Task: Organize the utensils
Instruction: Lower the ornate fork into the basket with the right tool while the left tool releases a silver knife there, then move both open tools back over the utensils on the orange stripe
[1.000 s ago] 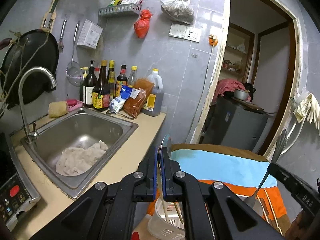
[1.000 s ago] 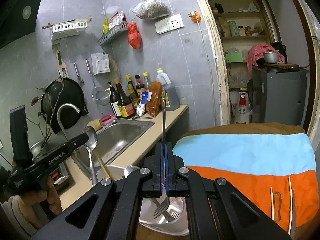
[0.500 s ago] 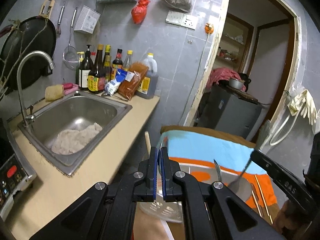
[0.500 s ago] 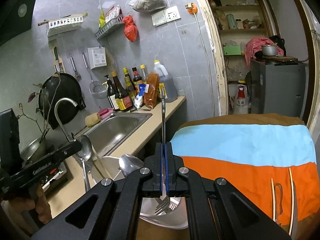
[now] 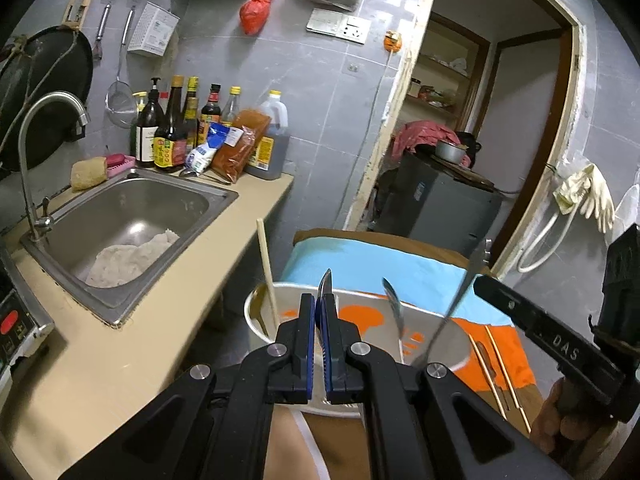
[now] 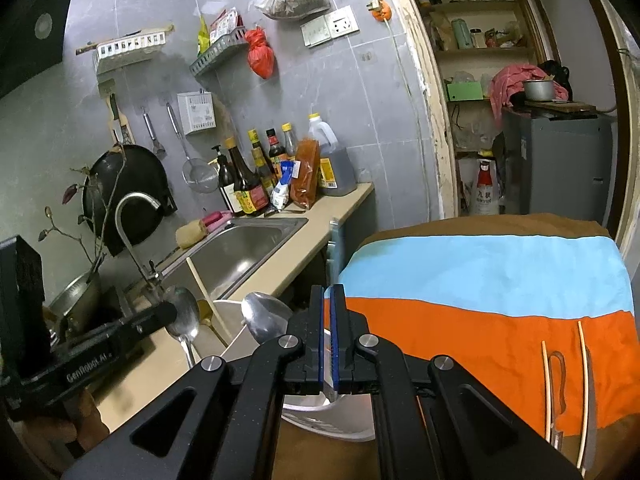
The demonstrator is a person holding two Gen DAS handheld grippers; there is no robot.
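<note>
My left gripper [image 5: 319, 308] is shut on a metal spoon [image 5: 326, 283], seen edge-on between the blue pads, right over a white utensil holder [image 5: 256, 312]. In the holder stand a pale chopstick [image 5: 266, 264] and a second spoon [image 5: 394, 308]. In the right wrist view my right gripper [image 6: 329, 300] is shut on a fork's handle [image 6: 334, 240], which sticks up, blurred. Its tines are hidden below the fingers, over the holder [image 6: 228, 308]. That view shows the left gripper [image 6: 164, 314] with its spoon [image 6: 183, 314] bowl up. The left wrist view shows the right gripper [image 5: 480, 282] and the fork handle [image 5: 460, 300].
A striped blue and orange cloth [image 6: 480, 272] covers the table, with loose chopsticks [image 6: 584, 376] at its right. A steel sink [image 5: 132, 216] with a rag sits in the beige counter [image 5: 120, 360] to the left, bottles [image 5: 172, 128] behind it. A doorway opens at the back right.
My left gripper has come forward and down with the spoon, so the white holder now lies right under its fingers. The right gripper and fork have hardly moved.
</note>
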